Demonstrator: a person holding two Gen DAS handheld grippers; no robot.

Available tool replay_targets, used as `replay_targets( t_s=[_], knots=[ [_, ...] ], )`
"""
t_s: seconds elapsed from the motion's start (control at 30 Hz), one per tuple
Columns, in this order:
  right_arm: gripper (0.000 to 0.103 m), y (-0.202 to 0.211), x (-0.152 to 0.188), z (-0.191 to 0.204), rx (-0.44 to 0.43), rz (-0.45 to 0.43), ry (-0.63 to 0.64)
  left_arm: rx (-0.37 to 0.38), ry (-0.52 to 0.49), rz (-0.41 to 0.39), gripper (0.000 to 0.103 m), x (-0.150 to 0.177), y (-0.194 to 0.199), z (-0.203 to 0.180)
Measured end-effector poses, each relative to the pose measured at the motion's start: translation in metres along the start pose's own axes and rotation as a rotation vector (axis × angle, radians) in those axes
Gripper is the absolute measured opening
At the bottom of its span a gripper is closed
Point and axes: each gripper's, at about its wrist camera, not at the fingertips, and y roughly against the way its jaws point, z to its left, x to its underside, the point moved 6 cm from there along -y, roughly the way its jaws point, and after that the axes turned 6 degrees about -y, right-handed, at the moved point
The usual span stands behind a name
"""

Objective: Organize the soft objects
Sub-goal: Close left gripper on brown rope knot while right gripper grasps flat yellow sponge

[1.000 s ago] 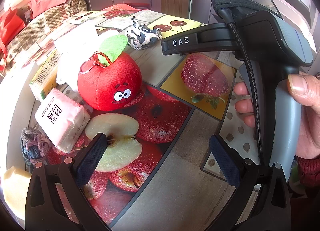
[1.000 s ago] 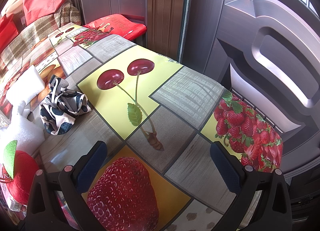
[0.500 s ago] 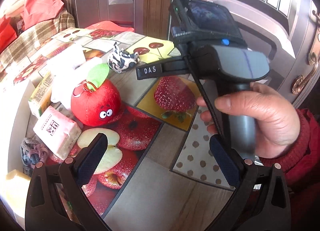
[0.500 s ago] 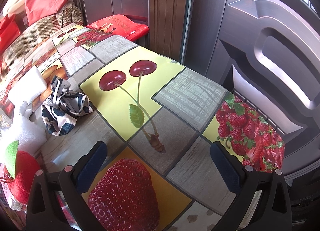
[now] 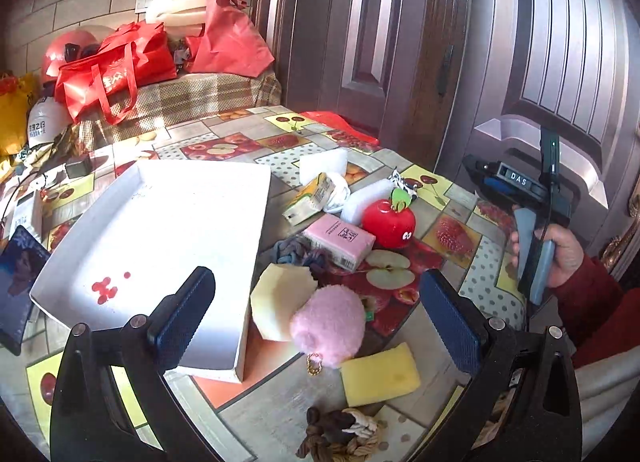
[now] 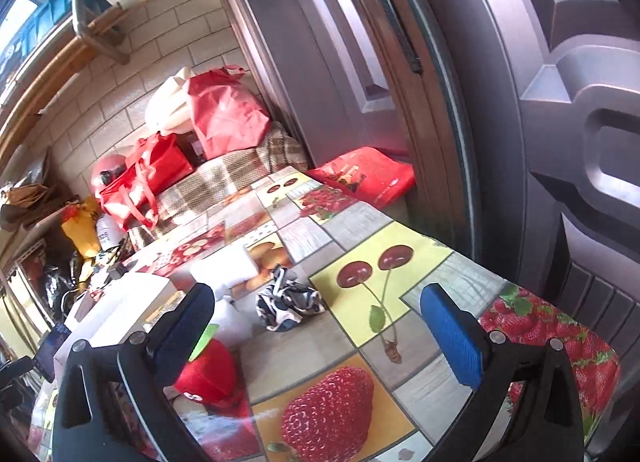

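The left gripper (image 5: 316, 314) hangs above the table with its jaws spread wide and nothing between them; the right gripper (image 6: 316, 334) is likewise wide and empty over the fruit-print tablecloth (image 6: 384, 254). A white tray (image 5: 160, 230) lies at the left of the table, bare but for a few red marks. The soft things crowd along its right edge: a pink plush pom-pom (image 5: 328, 326) with a small gold chain, touching a pale yellow foam piece (image 5: 280, 302) that lies against the tray's wall; a yellow sponge (image 5: 380, 374) just beside the pom-pom; a brown and cream yarn knot (image 5: 340, 434) nearest the camera. Farther back sit a pink tissue pack (image 5: 340, 238), a blue-grey yarn bundle (image 5: 296, 252) touching it, a red plush apple (image 5: 388, 218) with a green leaf, a green-yellow carton (image 5: 310, 198), white foam blocks (image 5: 324, 166) and a black-and-white spotted cloth (image 6: 288, 298). The person's right hand (image 5: 560, 254) grips the other tool's handle at the table's right edge. Red bags (image 5: 116, 70) pile on a plaid-covered bench behind, and a dark phone (image 5: 18, 282) lies left of the tray.
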Motion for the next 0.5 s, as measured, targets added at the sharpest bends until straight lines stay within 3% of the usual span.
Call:
replay_targets(
  t_s=[0.1,0.27,0.37,0.5],
  knots=[
    [0.103,-0.004,-0.001,0.026,-0.061,0.059,0.085,0.061,-0.060,0.089,0.103,0.028,-0.007,-0.023],
    [0.103,-0.011,0.020,0.057,-0.183,0.180,0.161,0.028,-0.185,0.222,0.103,0.070,-0.008,-0.048],
    [0.103,-0.008,0.049,0.086,-0.337,0.317,0.252,0.056,-0.123,0.279,0.101,0.090,-0.009,-0.040],
    [0.103,0.010,0.112,0.142,-0.524,0.518,0.492,0.060,-0.051,0.328,0.092,0.103,-0.011,-0.026]
  ],
)
